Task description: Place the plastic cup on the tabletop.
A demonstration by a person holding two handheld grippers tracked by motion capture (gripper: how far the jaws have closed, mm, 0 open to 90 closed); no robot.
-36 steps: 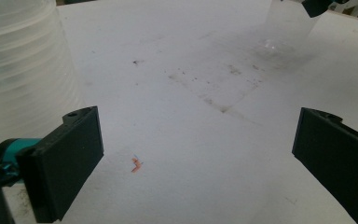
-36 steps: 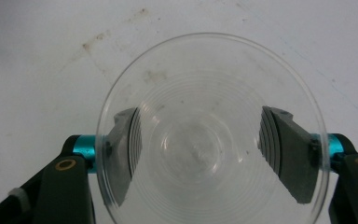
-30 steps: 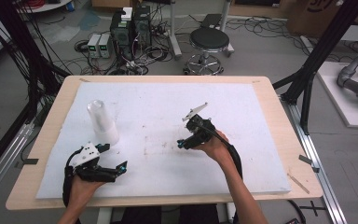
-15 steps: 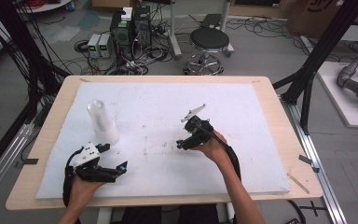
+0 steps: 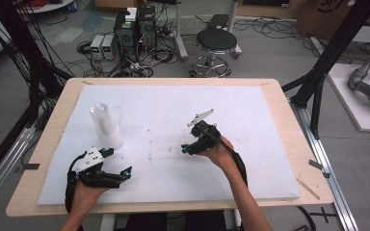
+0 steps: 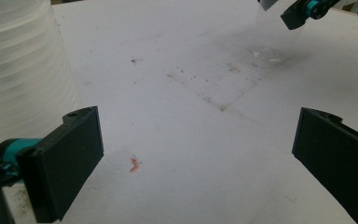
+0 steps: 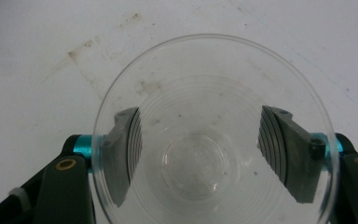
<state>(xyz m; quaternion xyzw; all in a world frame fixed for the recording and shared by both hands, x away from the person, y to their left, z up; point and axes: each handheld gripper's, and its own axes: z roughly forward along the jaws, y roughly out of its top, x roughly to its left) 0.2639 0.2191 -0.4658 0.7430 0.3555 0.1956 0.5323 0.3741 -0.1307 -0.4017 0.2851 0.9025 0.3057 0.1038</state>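
Note:
A clear plastic cup (image 7: pixel 205 51) stands upright on the white mat, and I look down into its mouth in the right gripper view. My right gripper (image 7: pixel 200 154) is shut on it, with a ribbed pad against each side of the cup's lower wall. In the left gripper view the same cup (image 6: pixel 272 44) shows faintly far off, under the right gripper's teal-tipped jaw. In the high view the right gripper (image 5: pixel 189 148) sits at the mat's middle. My left gripper (image 5: pixel 118 162) rests near the front left, open and holding nothing (image 6: pixel 200 163). A stack of clear cups (image 5: pixel 105 126) stands upside down just beyond it.
The white mat (image 5: pixel 270 120) covers most of the wooden table (image 5: pixel 298 144). A small orange scrap (image 6: pixel 134 164) lies between the left jaws. Faint stains mark the mat's middle. A stool and electronics stand on the floor beyond the table.

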